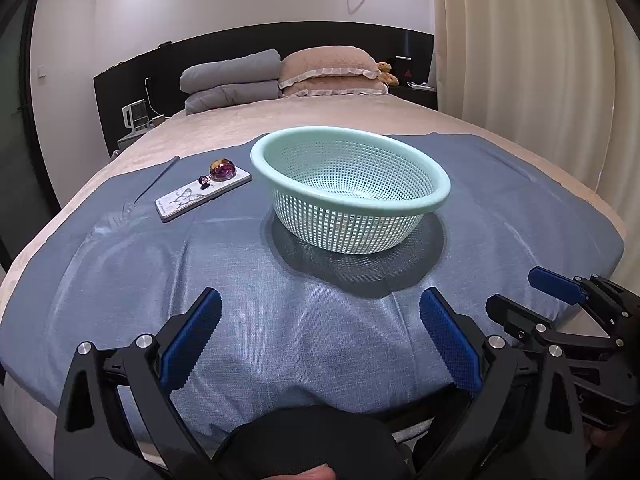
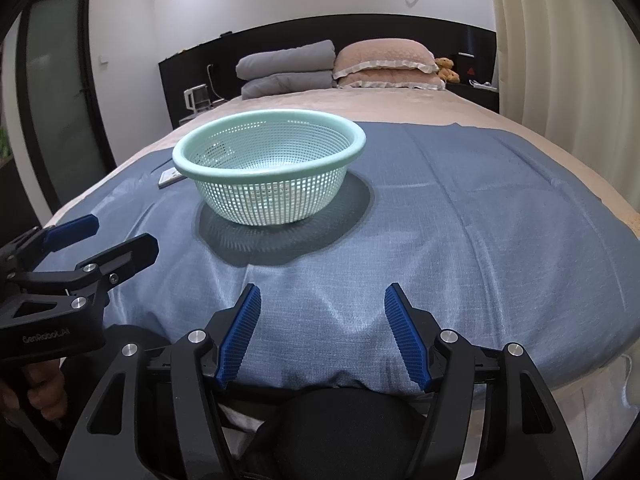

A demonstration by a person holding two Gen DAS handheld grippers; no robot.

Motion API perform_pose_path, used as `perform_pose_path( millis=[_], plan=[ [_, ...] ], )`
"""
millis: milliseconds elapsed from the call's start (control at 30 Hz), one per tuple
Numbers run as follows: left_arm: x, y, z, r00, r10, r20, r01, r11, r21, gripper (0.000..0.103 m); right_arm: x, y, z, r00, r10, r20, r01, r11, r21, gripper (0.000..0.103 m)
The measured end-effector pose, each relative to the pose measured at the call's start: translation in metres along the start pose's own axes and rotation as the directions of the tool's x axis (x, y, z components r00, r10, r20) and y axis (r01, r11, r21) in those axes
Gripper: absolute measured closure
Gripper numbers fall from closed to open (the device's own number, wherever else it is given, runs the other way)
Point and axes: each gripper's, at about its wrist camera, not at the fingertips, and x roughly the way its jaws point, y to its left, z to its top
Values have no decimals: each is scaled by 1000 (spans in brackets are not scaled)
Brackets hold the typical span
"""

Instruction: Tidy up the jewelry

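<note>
A mint-green mesh basket [image 1: 352, 168] stands on a blue cloth [image 1: 280, 320] on the bed. It also shows in the right wrist view [image 2: 268, 142] and looks empty. Left of it lies a flat white case with a butterfly print [image 1: 202, 196]. On the case's far end sit a purple-and-gold beaded piece [image 1: 222, 169] and a small ring-like piece [image 1: 204, 180]. My left gripper [image 1: 320, 308] is open and empty above the cloth's near part. My right gripper [image 2: 322, 304] is open and empty beside it. In the right wrist view only a corner of the case [image 2: 170, 178] shows behind the basket.
Grey folded quilts [image 1: 232, 80] and pink pillows [image 1: 332, 72] lie at the head of the bed, with a small teddy bear [image 1: 387, 72]. Cream curtains [image 1: 520, 60] hang on the right. A kettle [image 1: 134, 116] stands on the left nightstand.
</note>
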Motion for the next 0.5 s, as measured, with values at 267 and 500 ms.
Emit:
perform_pose_path(
  millis=[267, 500],
  plan=[
    [-1, 1, -1, 1000, -2, 3, 2, 1000, -7, 6, 0, 1, 0, 1000, 0, -5, 0, 1000, -7, 41],
    [-3, 2, 0, 1000, -7, 12, 7, 1000, 1, 6, 0, 1, 0, 1000, 1, -6, -1, 1000, -6, 41]
  ],
)
